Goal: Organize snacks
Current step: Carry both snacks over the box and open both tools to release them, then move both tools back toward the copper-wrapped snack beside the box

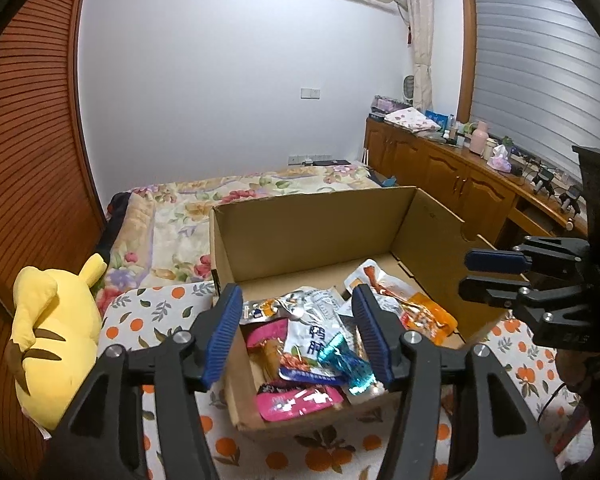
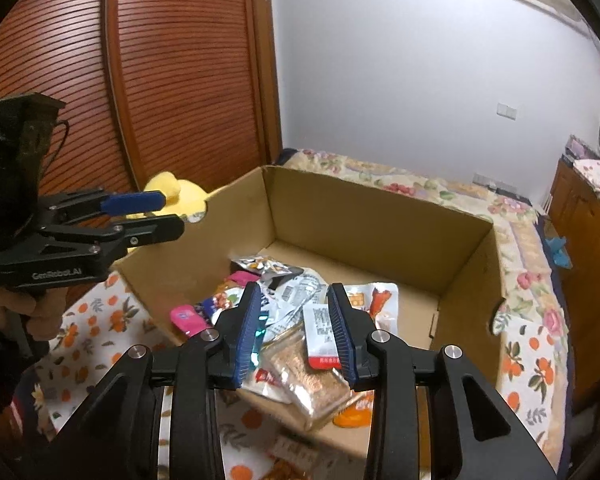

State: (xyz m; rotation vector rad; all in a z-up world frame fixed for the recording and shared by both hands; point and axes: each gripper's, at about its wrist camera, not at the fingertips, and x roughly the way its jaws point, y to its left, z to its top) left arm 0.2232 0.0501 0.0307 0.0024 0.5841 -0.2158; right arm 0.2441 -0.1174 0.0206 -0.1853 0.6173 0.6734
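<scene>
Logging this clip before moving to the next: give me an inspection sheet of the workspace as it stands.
Surface: bed under an orange-print cloth.
Job's things: open cardboard box holding a heap of snack packets; far half of its floor bare.
Clutter: yellow plush toy left of the box.
Grippers: left gripper and right gripper both open above the packets, nothing pinched.
Cables: thin black lead beside the right gripper; chargers on the far counter.
Surroundings: slatted wooden wardrobe, wooden counter crowded with bottles, window blind, wall air conditioner.
</scene>
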